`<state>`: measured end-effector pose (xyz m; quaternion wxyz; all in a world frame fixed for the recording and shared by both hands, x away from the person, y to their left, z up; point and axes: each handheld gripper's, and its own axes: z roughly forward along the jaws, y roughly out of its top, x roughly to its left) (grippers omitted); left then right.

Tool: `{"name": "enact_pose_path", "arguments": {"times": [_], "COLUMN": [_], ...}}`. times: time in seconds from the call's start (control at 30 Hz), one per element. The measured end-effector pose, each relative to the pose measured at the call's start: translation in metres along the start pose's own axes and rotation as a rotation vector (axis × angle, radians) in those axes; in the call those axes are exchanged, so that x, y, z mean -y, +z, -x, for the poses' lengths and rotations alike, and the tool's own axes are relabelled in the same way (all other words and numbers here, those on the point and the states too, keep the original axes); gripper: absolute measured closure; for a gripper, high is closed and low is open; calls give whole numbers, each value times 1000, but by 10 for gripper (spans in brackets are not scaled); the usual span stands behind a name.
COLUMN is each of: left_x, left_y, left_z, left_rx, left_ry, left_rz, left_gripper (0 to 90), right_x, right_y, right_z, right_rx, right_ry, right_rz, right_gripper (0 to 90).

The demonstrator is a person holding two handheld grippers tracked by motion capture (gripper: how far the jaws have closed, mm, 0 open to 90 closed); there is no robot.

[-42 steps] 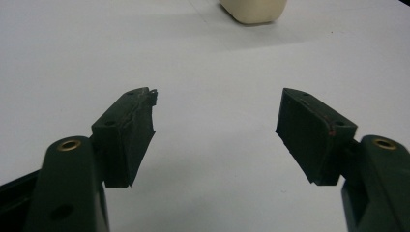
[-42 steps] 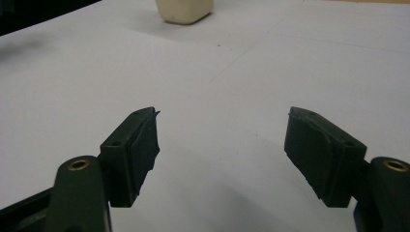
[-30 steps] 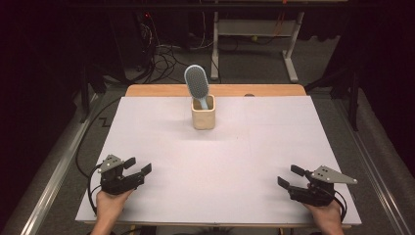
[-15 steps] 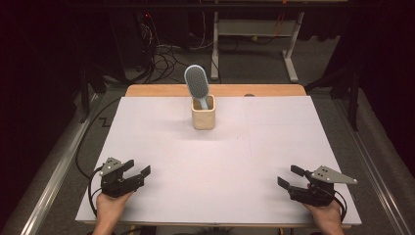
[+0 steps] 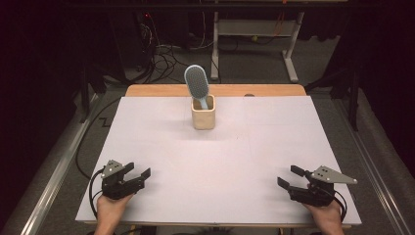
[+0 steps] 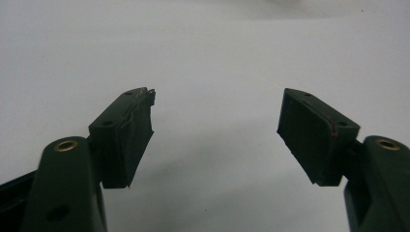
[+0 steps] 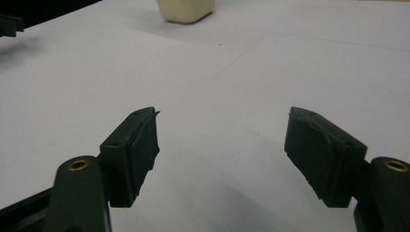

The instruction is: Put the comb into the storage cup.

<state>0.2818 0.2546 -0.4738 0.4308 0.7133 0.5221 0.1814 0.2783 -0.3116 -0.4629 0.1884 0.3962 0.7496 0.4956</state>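
Observation:
A light blue hairbrush (image 5: 196,84) stands head up in a beige cup (image 5: 203,117) at the middle back of the white table (image 5: 215,161). My left gripper (image 5: 137,170) rests near the front left corner, held by a hand, and its jaws stand apart with nothing between them. From its own camera, the left gripper (image 6: 217,96) has bare white table between its pads. My right gripper (image 5: 289,176) sits near the front right corner, open and empty. Along the right gripper (image 7: 222,113), the cup (image 7: 186,9) stands far ahead.
A wooden strip (image 5: 215,90) runs along the table's far edge. Beyond it are cables (image 5: 166,54) on the floor and a white desk frame (image 5: 254,34). Metal rails (image 5: 54,171) flank the table on both sides. The left gripper's tip (image 7: 9,24) pokes into the right gripper view.
The left gripper has slipped slightly toward the near edge of the table. The right gripper, brush and cup have stayed put.

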Motion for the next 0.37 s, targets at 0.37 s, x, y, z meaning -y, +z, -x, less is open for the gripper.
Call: {"name": "enact_pose_path", "arguments": {"times": [0.37], "left_x": [-1], "left_y": [-1], "left_z": [-1], "left_rx": [1], "left_ry": [-9], "left_rz": [2], "left_gripper": [284], "right_x": [0], "right_y": [0], "right_z": [0], "right_rx": [-1], "right_ry": [3], "right_rz": [-1], "right_gripper": [282]}}
